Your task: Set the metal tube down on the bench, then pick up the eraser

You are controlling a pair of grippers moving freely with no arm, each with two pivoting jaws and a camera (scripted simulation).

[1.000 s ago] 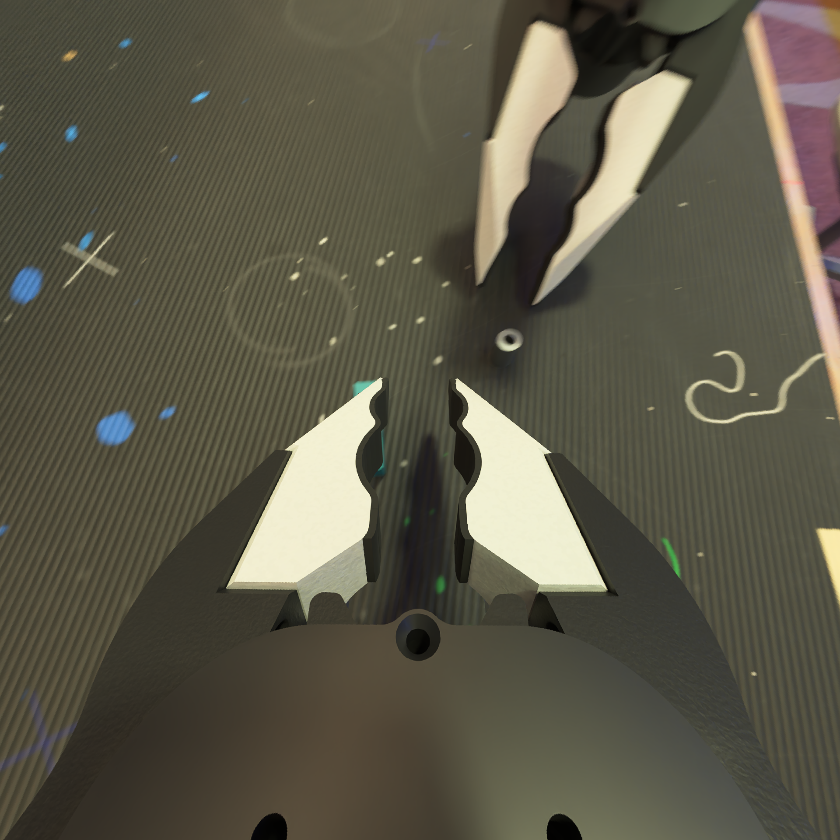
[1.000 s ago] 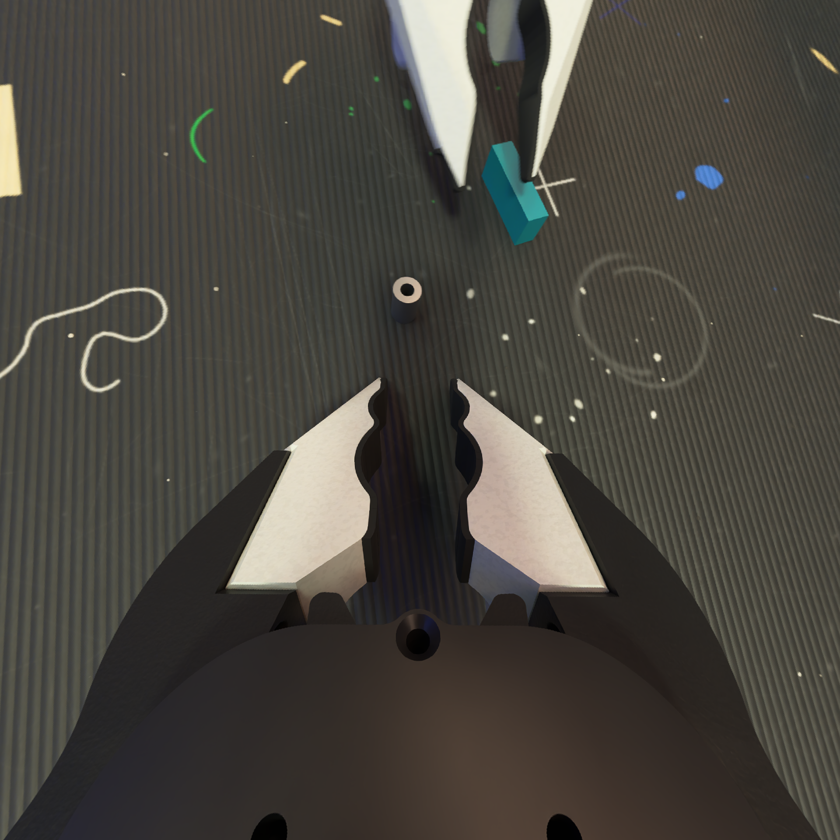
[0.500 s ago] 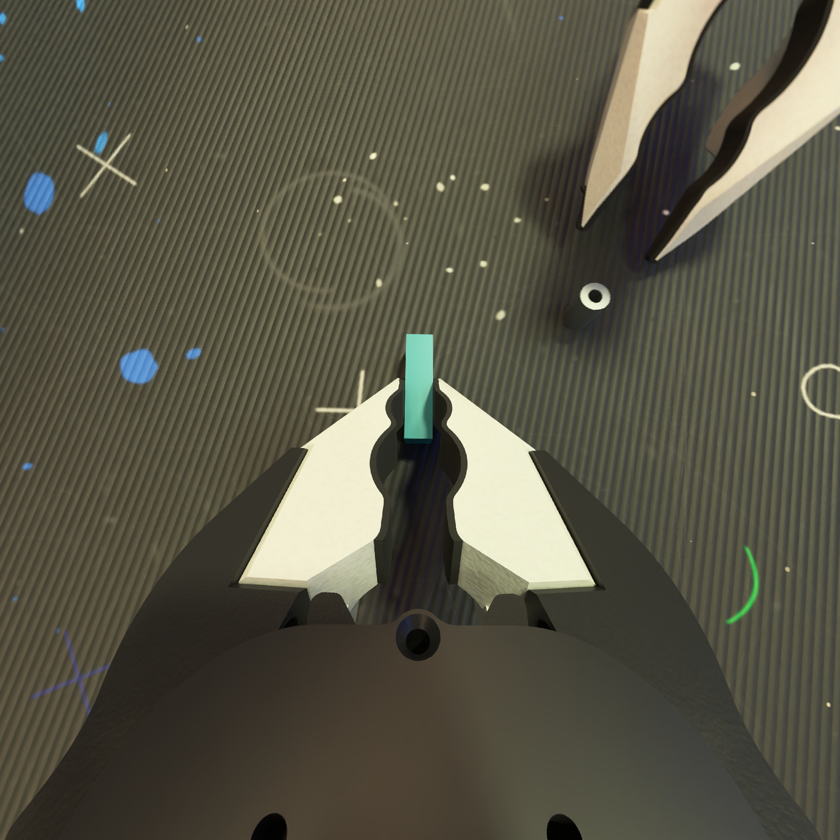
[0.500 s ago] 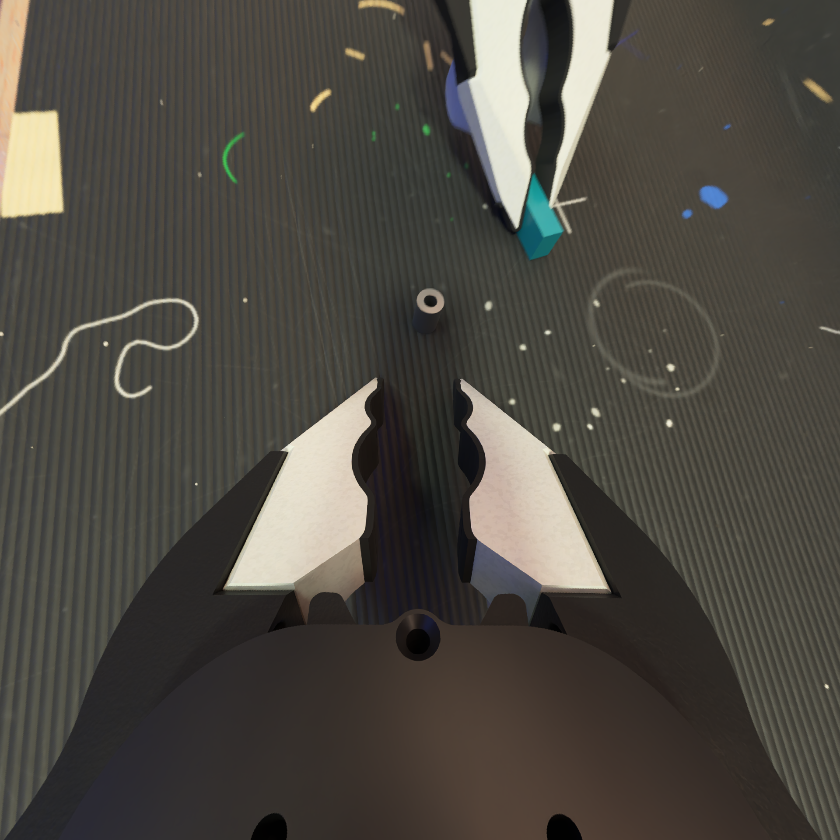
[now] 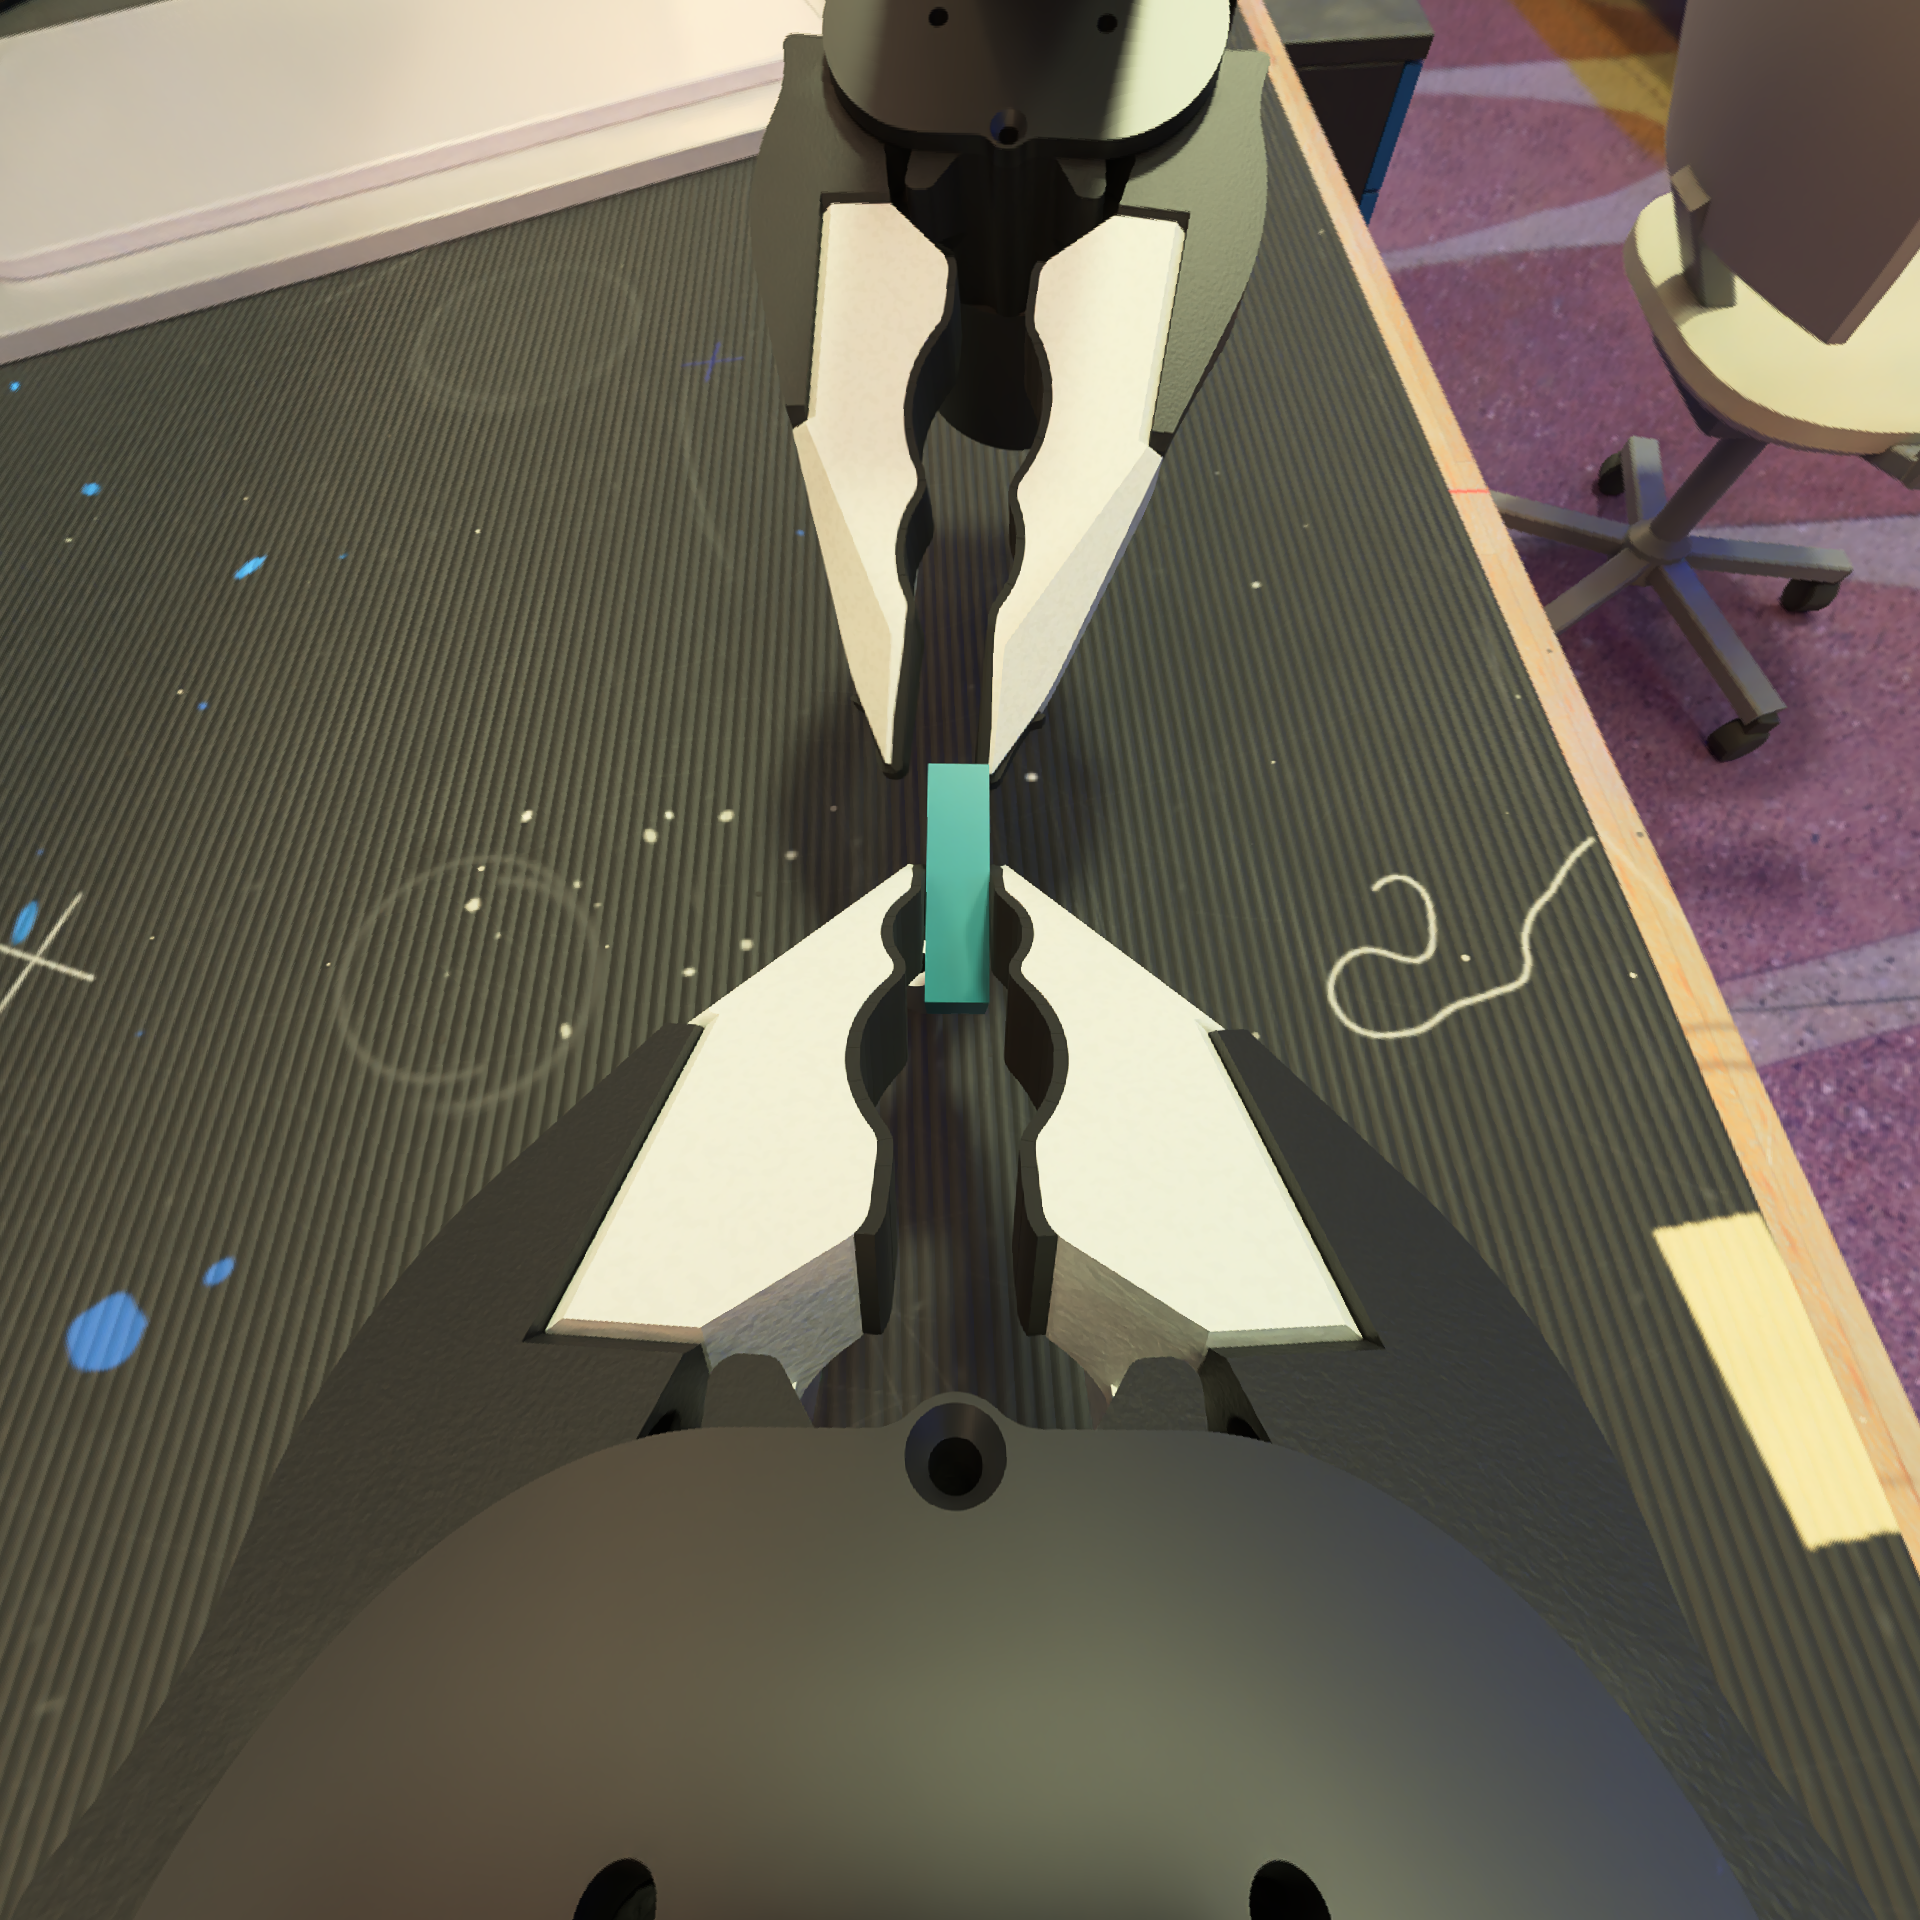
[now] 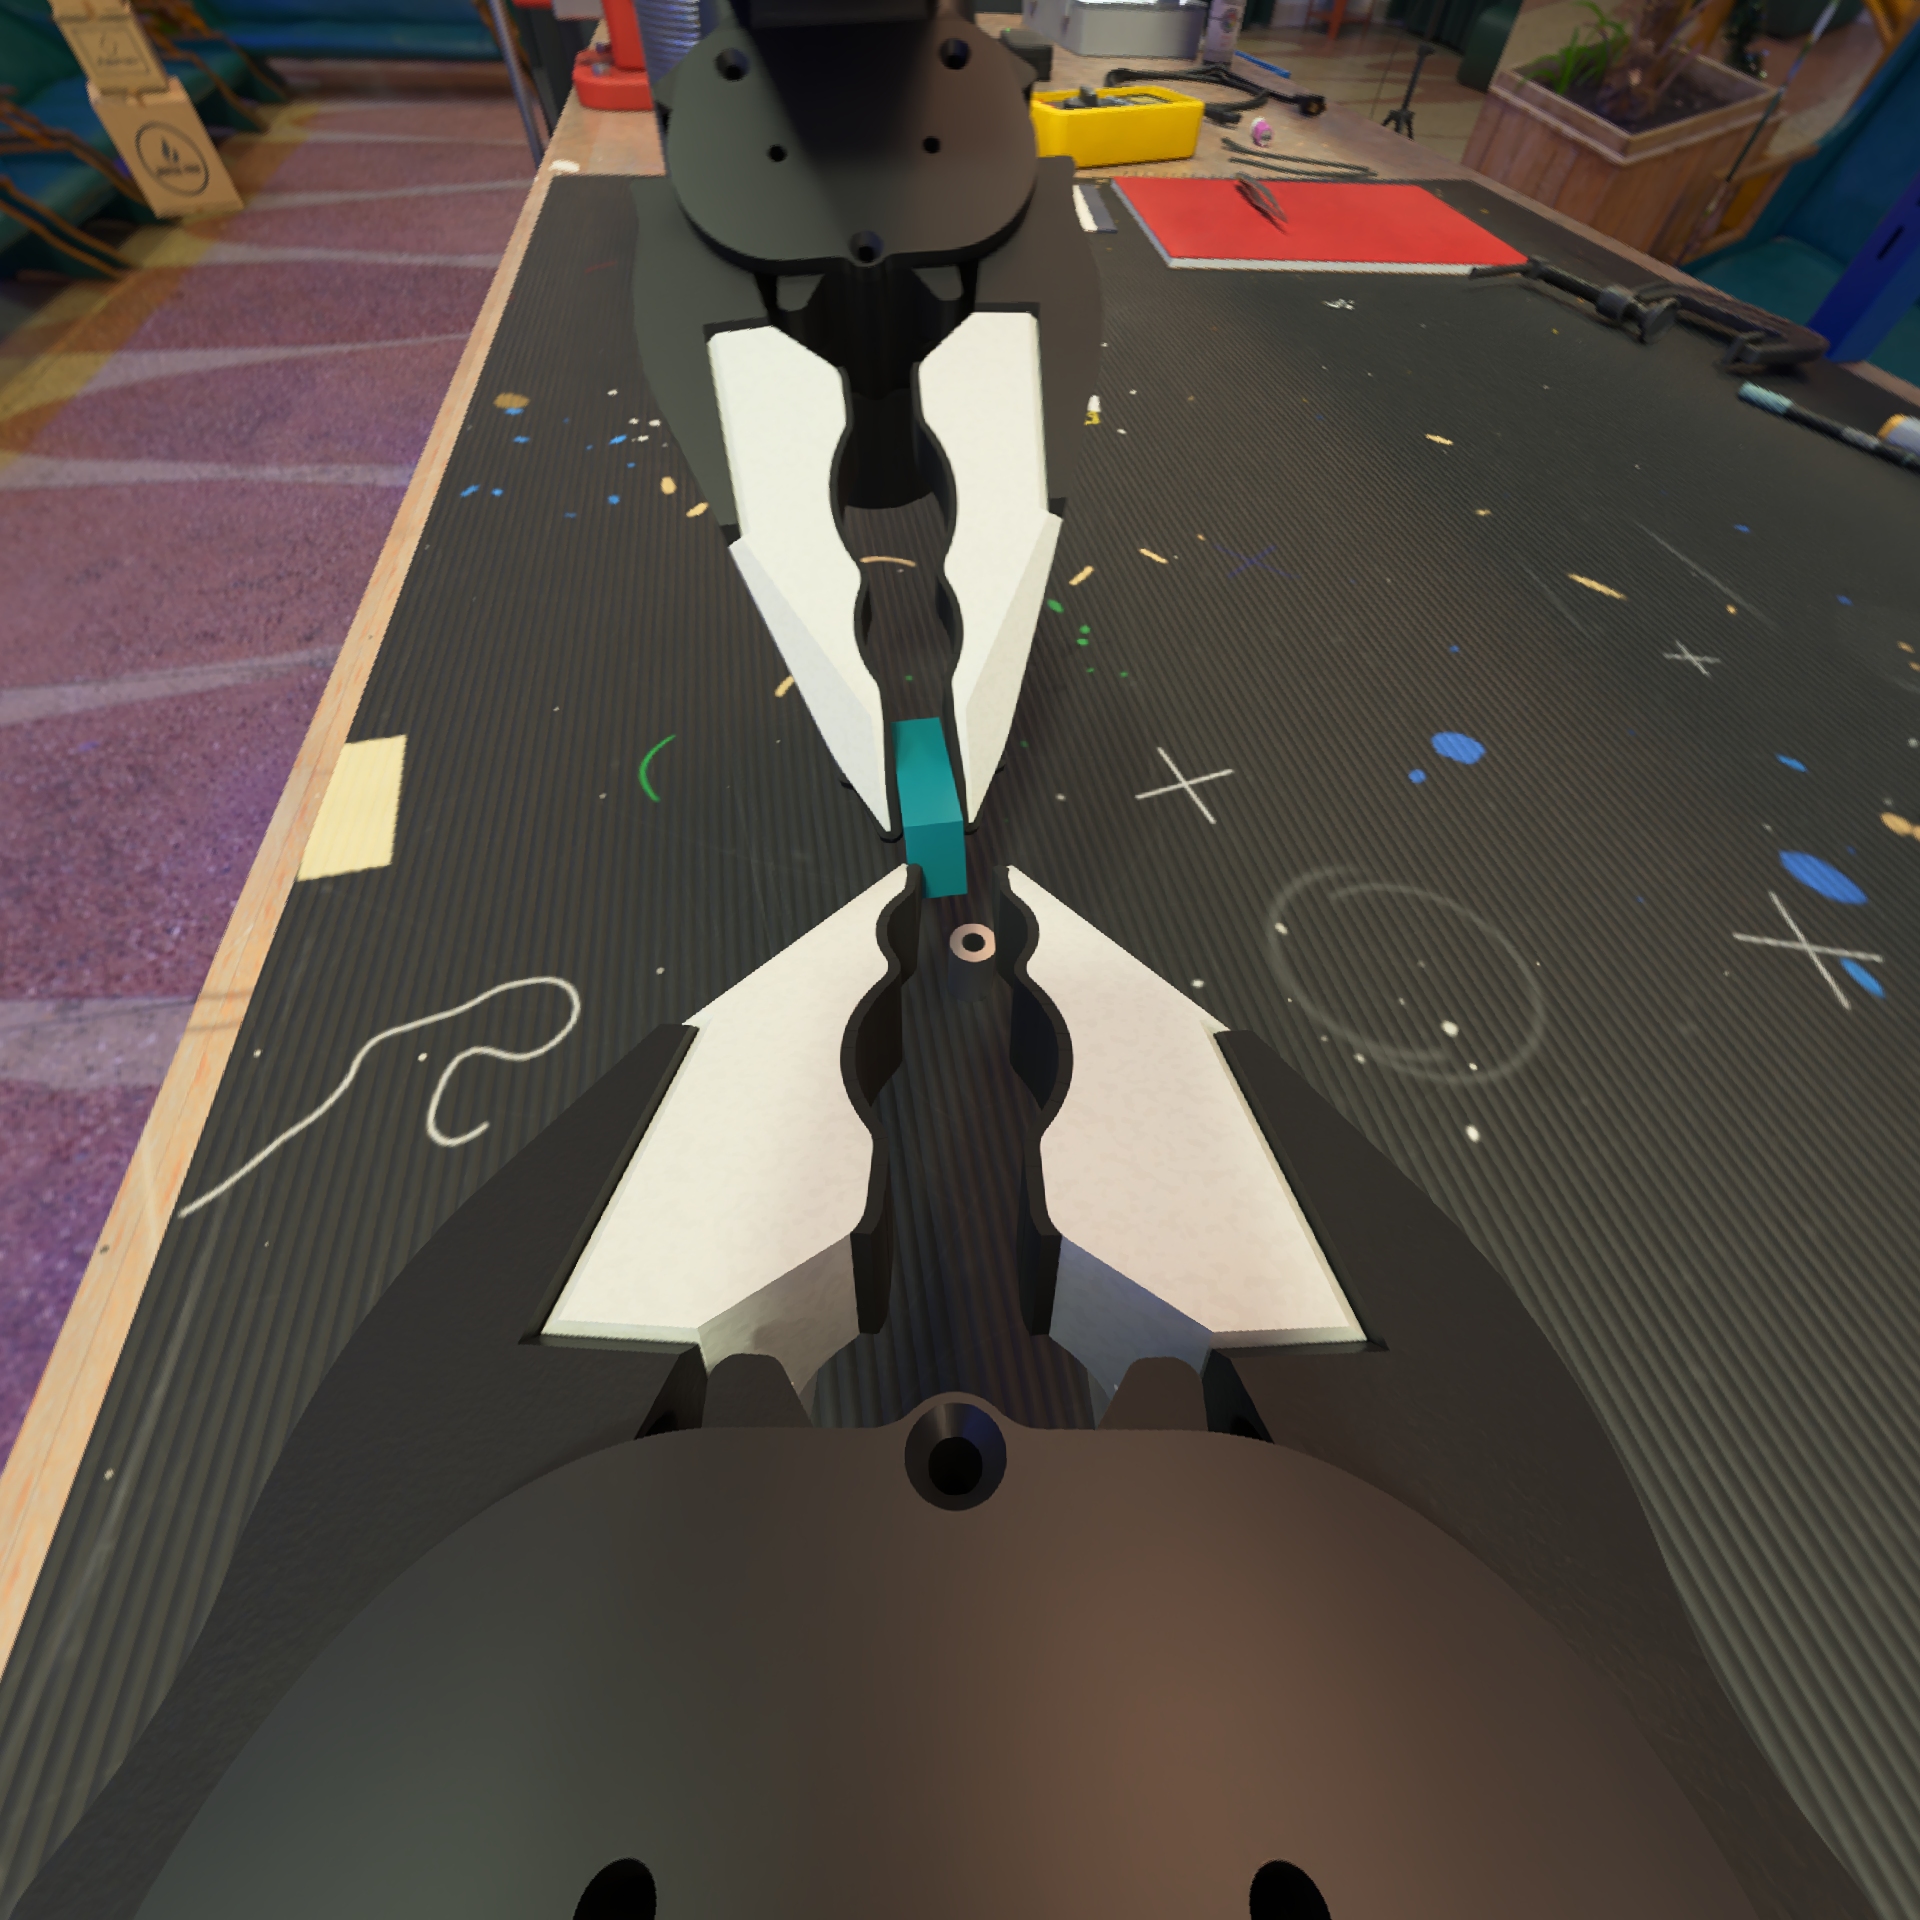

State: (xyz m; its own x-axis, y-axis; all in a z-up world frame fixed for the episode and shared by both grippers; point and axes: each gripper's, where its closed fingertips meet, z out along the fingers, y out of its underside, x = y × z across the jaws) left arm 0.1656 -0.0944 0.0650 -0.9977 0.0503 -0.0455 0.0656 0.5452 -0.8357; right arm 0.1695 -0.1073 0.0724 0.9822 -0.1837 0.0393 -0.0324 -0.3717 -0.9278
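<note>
My left gripper point(image 5: 956, 878) is shut on the teal eraser point(image 5: 954, 935) and holds it at the fingertips, above the dark bench mat point(image 5: 416, 675). In the right wrist view the eraser point(image 6: 925, 800) sticks out from the left gripper point(image 6: 928, 828) towards me. My right gripper point(image 6: 961, 875) is open and empty, tip to tip with the left one; it also shows in the left wrist view point(image 5: 943, 767). The small metal tube point(image 6: 971, 961) stands upright on the mat, seen through the gap between the right fingers. The tube is hidden in the left wrist view.
A white board point(image 5: 312, 125) lies at the far left of the left wrist view, with the wooden bench edge point(image 5: 1455, 520) and an office chair point(image 5: 1714, 416) to the right. A red notebook point(image 6: 1320, 223), a yellow tray point(image 6: 1117, 120), a clamp point(image 6: 1662, 312) and a pen point(image 6: 1829, 421) lie farther off.
The left gripper closed on the eraser and lifted it off the mat. Both grippers tilted up and now face each other closely. The tube stayed standing on the mat.
</note>
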